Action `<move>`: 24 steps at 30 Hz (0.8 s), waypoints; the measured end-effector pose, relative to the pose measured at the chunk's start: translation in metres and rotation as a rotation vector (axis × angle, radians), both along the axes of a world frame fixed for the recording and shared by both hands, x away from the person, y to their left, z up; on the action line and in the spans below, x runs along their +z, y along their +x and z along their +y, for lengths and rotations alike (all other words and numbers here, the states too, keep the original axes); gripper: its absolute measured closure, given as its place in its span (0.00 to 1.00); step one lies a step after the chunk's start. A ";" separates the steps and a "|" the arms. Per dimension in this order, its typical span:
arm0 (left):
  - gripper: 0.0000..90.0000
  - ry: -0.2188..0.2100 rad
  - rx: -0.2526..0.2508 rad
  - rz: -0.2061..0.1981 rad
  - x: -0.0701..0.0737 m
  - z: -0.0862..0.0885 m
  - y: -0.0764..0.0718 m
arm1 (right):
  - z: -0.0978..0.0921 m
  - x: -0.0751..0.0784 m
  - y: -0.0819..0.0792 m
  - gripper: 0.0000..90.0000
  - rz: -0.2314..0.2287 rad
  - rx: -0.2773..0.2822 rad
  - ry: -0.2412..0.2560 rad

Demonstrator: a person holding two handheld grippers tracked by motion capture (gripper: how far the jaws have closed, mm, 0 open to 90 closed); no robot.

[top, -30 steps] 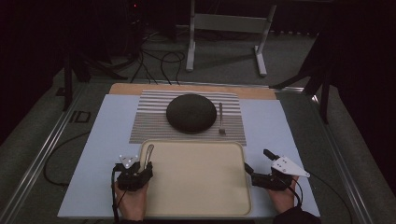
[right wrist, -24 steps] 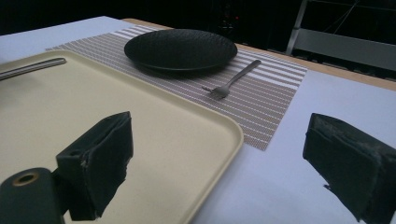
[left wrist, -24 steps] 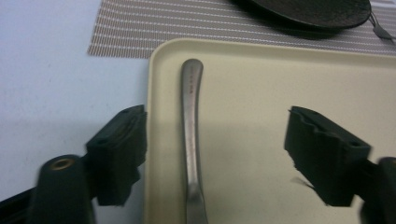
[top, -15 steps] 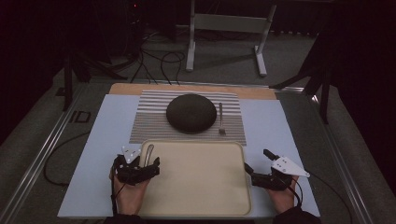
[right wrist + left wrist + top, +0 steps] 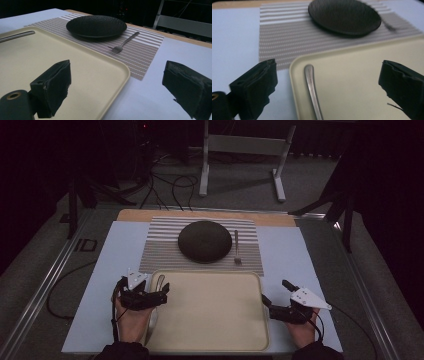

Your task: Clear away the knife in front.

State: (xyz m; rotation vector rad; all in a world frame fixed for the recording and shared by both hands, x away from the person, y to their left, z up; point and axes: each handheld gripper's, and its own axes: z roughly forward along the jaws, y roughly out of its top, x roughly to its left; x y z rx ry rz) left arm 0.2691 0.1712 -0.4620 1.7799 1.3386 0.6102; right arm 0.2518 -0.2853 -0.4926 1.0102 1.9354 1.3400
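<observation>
While both hands are sitting at the table's near edge, left gripper [image 5: 161, 291] is gaping wide over the tray [image 5: 210, 320] w/ a metal utensil handle [image 5: 312, 87] lying btwn its jaws; right gripper [image 5: 275, 297] is gaping too, straddling the tray's right rim; beyond, dark plate [image 5: 205, 241] and fork [image 5: 237, 247] are resting on the striped mat [image 5: 160, 250].

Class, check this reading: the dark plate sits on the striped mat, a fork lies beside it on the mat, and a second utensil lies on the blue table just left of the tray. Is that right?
Not quite. The second utensil lies inside the tray, along its left rim, as the left gripper view shows. The plate and fork do rest on the striped mat.
</observation>
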 end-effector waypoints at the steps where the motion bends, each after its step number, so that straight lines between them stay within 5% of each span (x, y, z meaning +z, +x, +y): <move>1: 0.02 -0.010 -0.004 -0.011 0.002 0.002 0.000 | 0.000 0.000 0.000 0.09 -0.001 0.001 0.000; 9: 0.00 -0.026 -0.046 -0.092 0.011 0.013 0.007 | 0.000 0.000 0.000 0.09 -0.001 -0.002 0.000; 16: 0.00 0.013 -0.063 -0.145 0.020 0.029 0.013 | -0.001 0.000 0.000 0.09 -0.001 -0.006 -0.002; 20: 0.00 0.034 -0.062 -0.141 0.015 0.042 0.018 | -0.001 0.000 0.000 0.09 -0.003 -0.005 -0.003; 24: 0.00 0.004 -0.064 -0.152 0.006 0.055 0.020 | -0.001 0.000 0.000 0.09 -0.002 -0.004 0.001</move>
